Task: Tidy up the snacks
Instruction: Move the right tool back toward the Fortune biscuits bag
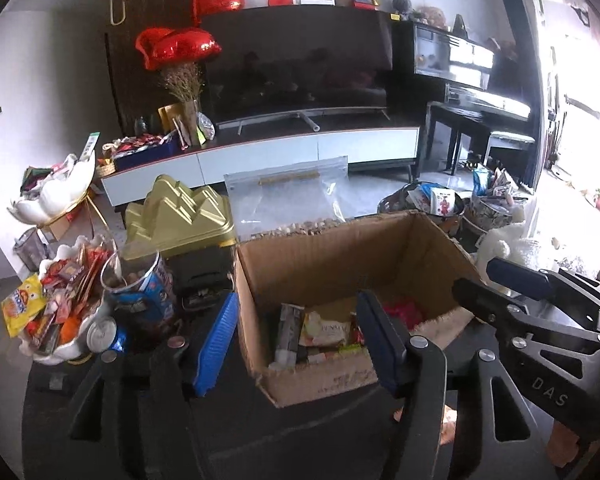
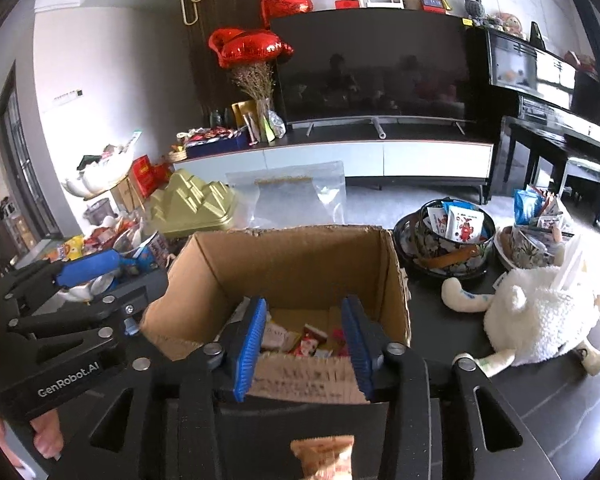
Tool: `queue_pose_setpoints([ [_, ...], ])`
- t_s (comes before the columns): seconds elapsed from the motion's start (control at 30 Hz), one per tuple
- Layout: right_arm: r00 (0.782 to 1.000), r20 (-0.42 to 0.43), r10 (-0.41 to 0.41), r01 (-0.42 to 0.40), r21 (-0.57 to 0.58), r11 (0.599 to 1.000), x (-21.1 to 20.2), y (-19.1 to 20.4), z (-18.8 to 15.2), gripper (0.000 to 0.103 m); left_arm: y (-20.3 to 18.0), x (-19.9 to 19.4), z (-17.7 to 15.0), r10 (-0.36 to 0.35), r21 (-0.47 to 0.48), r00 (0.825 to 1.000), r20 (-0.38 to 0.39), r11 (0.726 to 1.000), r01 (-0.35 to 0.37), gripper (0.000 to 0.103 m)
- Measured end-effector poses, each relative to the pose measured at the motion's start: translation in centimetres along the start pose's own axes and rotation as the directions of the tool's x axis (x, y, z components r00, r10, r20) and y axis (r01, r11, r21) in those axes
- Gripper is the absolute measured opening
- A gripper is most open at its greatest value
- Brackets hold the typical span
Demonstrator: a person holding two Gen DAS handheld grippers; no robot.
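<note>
An open cardboard box (image 1: 340, 256) (image 2: 300, 264) stands on the dark table and holds several snack packets (image 1: 324, 332) (image 2: 308, 340). My left gripper (image 1: 300, 340) is open and empty, with one finger left of the box and one over its inside. My right gripper (image 2: 304, 340) is open and empty, its fingers over the box's near wall. The right gripper also shows in the left wrist view (image 1: 500, 284) at the box's right side. The left gripper shows in the right wrist view (image 2: 88, 268) left of the box. A tan snack packet (image 2: 324, 456) lies on the table below my right gripper.
A white bowl heaped with snacks (image 1: 56, 312), a can (image 1: 104, 334) and a clear jar (image 1: 140, 284) stand left of the box. A gold lid (image 1: 176, 216) and a zip bag (image 1: 288, 196) are behind. Patterned bowls of packets (image 2: 452, 232) and a plush sheep (image 2: 540, 316) are right.
</note>
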State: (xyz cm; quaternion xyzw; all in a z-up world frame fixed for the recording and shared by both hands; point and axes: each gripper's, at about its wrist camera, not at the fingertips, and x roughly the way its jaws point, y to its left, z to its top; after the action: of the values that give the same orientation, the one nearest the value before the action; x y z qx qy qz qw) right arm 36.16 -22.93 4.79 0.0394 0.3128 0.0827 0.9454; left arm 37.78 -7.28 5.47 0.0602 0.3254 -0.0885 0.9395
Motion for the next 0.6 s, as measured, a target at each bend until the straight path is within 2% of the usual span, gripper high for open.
queue_pose_setpoints([
  [0.17, 1.0, -0.028, 0.003, -0.003, 0.002, 1.0, -1.0, 0.2, -1.0, 0.045, 0.1, -1.6, -1.3, 0.041, -0.021, 0.999, -0.022, 0.999, -0.041, 0.065],
  [0.27, 0.999, -0.052, -0.001, 0.001, 0.004, 1.0, -1.4, 0.3, -1.7, 0.049, 0.1, -2.2, -2.1, 0.038, -0.037, 0.998, -0.044, 0.999, -0.039, 0.065],
  [0.47, 0.995, -0.095, -0.009, 0.01, 0.01, 1.0, -1.9, 0.2, -3.2, 0.05, 0.0, -3.0, -4.0, 0.046, -0.057, 0.996, -0.079, 0.997, -0.051, 0.067],
  [0.6, 0.99, -0.142, -0.023, 0.024, 0.007, 1.0, -2.2, 0.3, -4.6, 0.057, -0.3, -3.1, -5.3, 0.05, -0.065, 0.993, -0.106, 0.996, -0.057, 0.067],
])
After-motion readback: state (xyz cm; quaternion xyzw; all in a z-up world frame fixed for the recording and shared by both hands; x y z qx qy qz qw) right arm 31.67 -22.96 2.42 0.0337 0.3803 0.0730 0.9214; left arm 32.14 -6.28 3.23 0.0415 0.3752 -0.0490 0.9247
